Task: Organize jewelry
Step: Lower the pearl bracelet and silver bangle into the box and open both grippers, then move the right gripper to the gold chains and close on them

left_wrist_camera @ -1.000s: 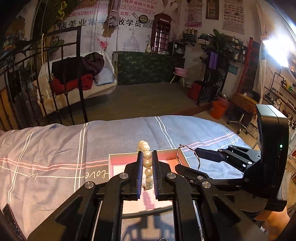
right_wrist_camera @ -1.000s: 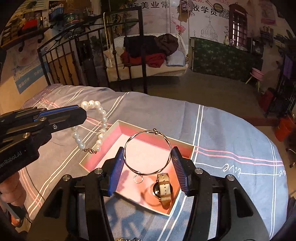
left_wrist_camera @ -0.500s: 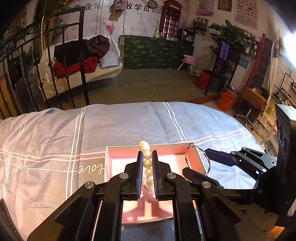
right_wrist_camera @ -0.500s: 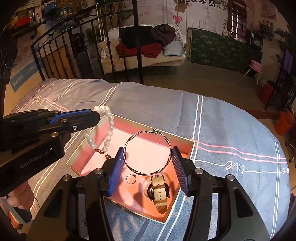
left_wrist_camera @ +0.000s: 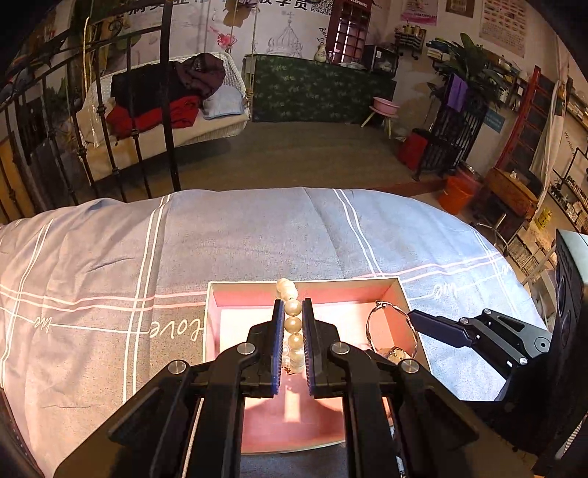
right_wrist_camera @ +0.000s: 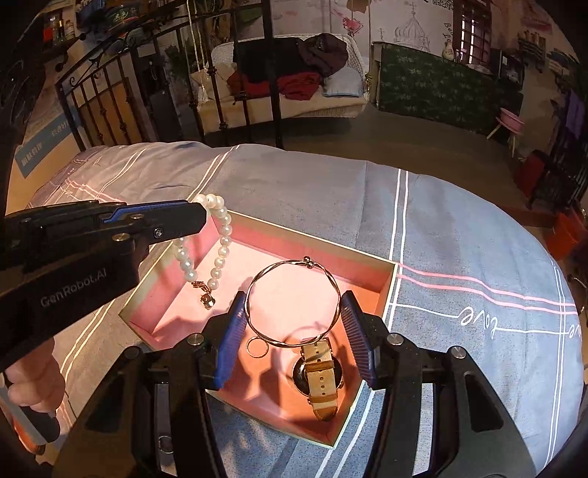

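- The room is a dim, cluttered shop-like space with a brown floor, a white wall mural with Chinese characters too cut off to read, a black iron railing (right_wrist_camera: 110, 95), a white wicker swing seat (left_wrist_camera: 205, 121) piled with red and dark clothes, a dark green patterned cabinet (left_wrist_camera: 319, 92), a red phone-booth-style cupboard (left_wrist_camera: 345, 29) and an orange bucket (left_wrist_camera: 459, 193).
- The surface is a bed under a grey-blue bedsheet (left_wrist_camera: 257, 235) with white and pink stripes; the script word "love" is stitched along the stripes in several places.
- A shallow rectangular cardboard box with a pink lining (right_wrist_camera: 279, 242) lies open on the sheet.
- The left gripper (left_wrist_camera: 293, 312), marked "GenRobot.AI" on its side in the right wrist view, is clamped on a white pearl bracelet (right_wrist_camera: 220, 239), which hangs from the jaws over the box's far-left part; its gold clasp dangles just above the lining.
- The right gripper (right_wrist_camera: 294, 316) is clamped at half width on a thin twisted gold bangle (right_wrist_camera: 253, 279), held above the box's middle.
- A round dark-faced wristwatch with a tan strap (right_wrist_camera: 321, 382) lies in the box's near corner.
- A small gold ring (right_wrist_camera: 255, 347) lies on the lining just beside the watch.
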The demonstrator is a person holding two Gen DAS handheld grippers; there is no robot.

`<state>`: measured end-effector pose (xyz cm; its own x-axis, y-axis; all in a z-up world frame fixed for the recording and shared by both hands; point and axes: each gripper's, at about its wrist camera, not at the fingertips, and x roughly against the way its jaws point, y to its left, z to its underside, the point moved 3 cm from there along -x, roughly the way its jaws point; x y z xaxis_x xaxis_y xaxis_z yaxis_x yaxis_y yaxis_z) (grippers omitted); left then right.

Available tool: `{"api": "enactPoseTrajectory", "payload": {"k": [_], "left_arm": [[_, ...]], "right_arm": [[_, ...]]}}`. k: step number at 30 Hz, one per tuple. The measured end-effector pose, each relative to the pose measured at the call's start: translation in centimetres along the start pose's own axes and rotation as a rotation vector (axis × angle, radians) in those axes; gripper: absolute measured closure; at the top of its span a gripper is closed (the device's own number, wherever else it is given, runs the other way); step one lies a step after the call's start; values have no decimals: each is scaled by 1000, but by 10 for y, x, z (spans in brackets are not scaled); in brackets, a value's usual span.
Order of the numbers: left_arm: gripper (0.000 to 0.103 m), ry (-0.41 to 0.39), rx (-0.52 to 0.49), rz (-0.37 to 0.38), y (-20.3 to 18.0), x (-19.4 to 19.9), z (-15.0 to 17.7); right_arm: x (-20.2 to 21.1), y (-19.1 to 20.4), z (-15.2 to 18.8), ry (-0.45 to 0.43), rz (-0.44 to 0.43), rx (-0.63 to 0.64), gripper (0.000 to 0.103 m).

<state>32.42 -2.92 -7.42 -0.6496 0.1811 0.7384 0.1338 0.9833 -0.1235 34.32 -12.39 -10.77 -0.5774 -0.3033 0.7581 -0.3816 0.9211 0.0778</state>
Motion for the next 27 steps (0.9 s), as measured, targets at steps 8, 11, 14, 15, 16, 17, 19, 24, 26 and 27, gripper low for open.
{"api": "enactPoseTrajectory", "payload": {"k": [8, 11, 14, 15, 16, 17, 19, 24, 26, 27], "left_arm": [[94, 25, 20, 14, -1, -8, 2], [94, 26, 31, 20, 1, -6, 2], [75, 12, 40, 5, 4, -1, 1], [60, 8, 44, -5, 6, 3, 1], [31, -6, 51, -3, 8, 8, 2], [24, -26, 57, 9, 10, 16, 5], [24, -38, 45, 34, 12, 30, 15], [20, -6, -2, 73, 9, 51, 76], [20, 41, -6, 88, 6, 51, 106], [20, 62, -7, 95, 5, 49, 120]], "right_arm": [[-4, 2, 4, 11, -1, 7, 50], [-4, 2, 4, 10, -2, 7, 50], [-1, 1, 7, 12, -10, -8, 18], [4, 0, 8, -6, -7, -15, 12], [10, -2, 12, -26, -8, -17, 10], [16, -3, 18, -36, -16, -22, 10], [27, -9, 31, -47, -34, -42, 10], [50, -24, 88, -13, -58, -122, 9], [57, -22, 115, 9, -108, -153, 9], [59, -18, 128, 30, -122, -162, 10]]}}
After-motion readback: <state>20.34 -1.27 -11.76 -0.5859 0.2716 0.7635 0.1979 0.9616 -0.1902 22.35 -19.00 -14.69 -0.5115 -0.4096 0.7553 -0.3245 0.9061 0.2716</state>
